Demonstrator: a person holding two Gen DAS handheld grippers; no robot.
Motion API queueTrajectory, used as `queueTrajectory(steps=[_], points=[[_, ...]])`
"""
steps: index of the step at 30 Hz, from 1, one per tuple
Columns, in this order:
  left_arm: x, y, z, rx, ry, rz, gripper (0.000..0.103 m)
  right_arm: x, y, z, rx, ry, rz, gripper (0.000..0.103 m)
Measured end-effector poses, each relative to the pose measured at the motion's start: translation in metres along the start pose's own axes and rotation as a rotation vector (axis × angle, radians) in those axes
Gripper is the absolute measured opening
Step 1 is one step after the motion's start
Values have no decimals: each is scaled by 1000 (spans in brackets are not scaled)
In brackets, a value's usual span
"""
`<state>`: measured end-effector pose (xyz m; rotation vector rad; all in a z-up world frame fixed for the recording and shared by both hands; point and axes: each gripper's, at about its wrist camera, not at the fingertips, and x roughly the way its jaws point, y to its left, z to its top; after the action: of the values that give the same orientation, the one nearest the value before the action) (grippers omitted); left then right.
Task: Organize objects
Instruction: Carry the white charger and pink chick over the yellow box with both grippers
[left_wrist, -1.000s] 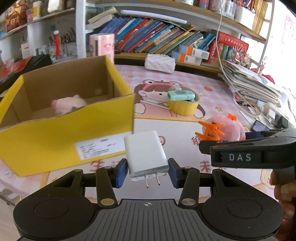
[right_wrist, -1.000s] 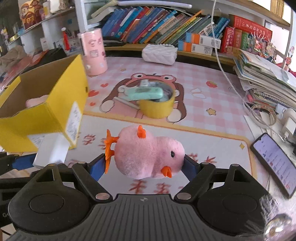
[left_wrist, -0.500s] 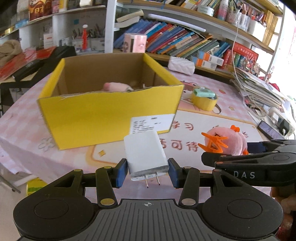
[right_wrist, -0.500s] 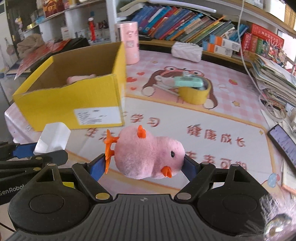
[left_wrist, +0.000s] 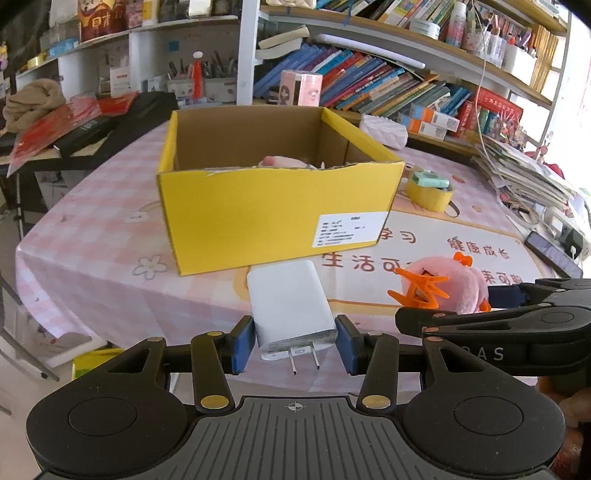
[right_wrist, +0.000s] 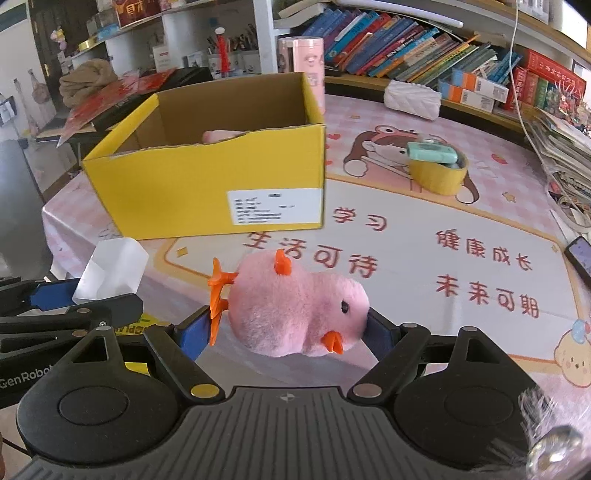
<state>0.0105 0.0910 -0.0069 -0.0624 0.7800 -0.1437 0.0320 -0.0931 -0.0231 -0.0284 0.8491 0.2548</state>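
Note:
My left gripper is shut on a white plug charger, prongs pointing back toward the camera. A pink plush chick with orange beak and feet sits sideways in my right gripper, which is shut on it. The chick and the right gripper also show at the right of the left wrist view; the charger shows at the left of the right wrist view. Ahead stands an open yellow cardboard box with something pink lying inside. Both grippers hover short of its near wall.
A yellow tape roll with a mint-green item on top sits right of the box on the pink tablecloth. A phone and stacked papers lie at the right edge. Bookshelves stand behind. The table's near-left edge drops to the floor.
Both grippers have drawn back from the box and away from the table with their loads, so the whole box and the table edge now show. Grips are unchanged.

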Motion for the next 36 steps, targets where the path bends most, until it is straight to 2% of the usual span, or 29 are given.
queueTrajectory(steps=[24, 36], points=[[-28, 32, -7, 0, -66, 24, 45, -10, 46, 0, -33, -45, 14, 82], [-30, 34, 24, -35, -134, -17, 45, -24, 41, 31, -5, -119, 13, 82]])
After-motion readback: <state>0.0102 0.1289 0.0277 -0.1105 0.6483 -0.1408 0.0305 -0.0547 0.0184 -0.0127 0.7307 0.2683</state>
